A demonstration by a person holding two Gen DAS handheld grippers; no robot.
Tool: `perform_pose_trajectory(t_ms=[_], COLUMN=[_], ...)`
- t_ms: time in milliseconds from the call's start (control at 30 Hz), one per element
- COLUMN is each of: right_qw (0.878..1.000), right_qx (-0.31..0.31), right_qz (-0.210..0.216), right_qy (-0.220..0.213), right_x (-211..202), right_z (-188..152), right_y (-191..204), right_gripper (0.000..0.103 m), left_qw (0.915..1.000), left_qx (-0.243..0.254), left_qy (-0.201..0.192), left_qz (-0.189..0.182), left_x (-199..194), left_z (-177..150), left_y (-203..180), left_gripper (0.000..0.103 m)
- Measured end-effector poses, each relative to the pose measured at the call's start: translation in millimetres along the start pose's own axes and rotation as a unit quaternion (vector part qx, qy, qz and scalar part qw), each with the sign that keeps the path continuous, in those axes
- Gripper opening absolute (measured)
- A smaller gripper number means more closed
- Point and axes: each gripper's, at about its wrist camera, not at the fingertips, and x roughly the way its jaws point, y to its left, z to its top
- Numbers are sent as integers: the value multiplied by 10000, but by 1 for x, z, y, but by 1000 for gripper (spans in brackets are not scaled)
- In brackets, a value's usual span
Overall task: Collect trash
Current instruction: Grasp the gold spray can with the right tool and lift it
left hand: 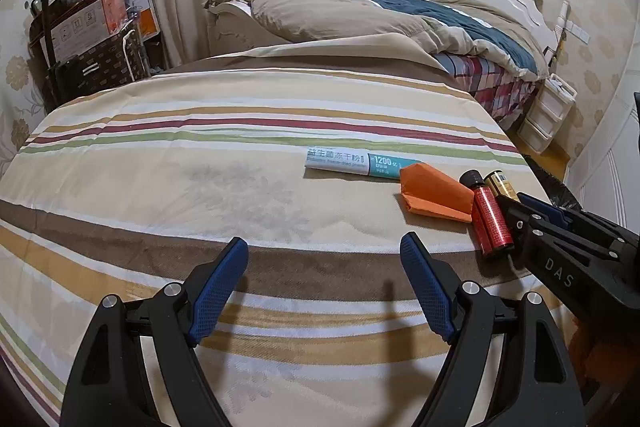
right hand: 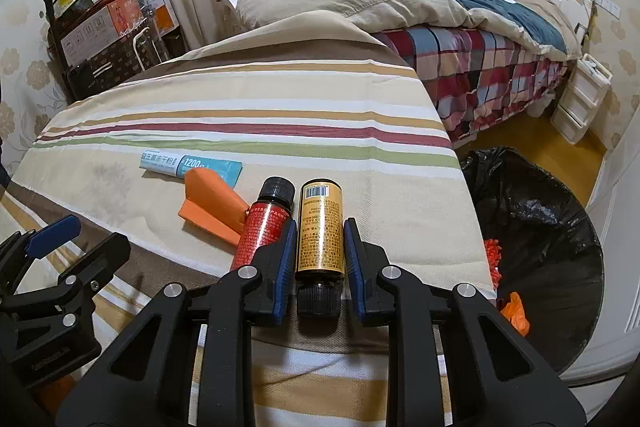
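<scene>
You are working over a surface covered with a striped cloth (right hand: pixel 280 99), cream with bands of brown, tan, dark red and green running across it. Four things lie directly on it, gathered near its right edge. Farthest from you is a white-and-teal box (right hand: pixel 190 165) printed with "1200", lying flat. A folded orange paper (right hand: pixel 212 203) overlaps the box's near corner. Touching the paper's right side lies a red bottle (right hand: pixel 262 231) with a black cap pointing away from you. Just beside it lies a gold bottle (right hand: pixel 320 227) on its side, barcode end away, black cap toward you.
</scene>
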Motion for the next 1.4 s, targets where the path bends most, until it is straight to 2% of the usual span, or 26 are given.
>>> perform_pose_trajectory(t_ms=[1233,1400], right_qw=[9996,9998], right_qx=[-150,-158], right_qz=[236,141], right_qy=[22,6], right_x=[0,-5], right_z=[-4,-7], right_y=[16,13], right_gripper=[23,23], left_qw=[9999,9999], left_qx=[-94,-70], left_qy=[105,123], left_qz=[-99,-68], left_x=[12,11], left_z=[11,9], left_y=[-5,-5], left_gripper=[79,79])
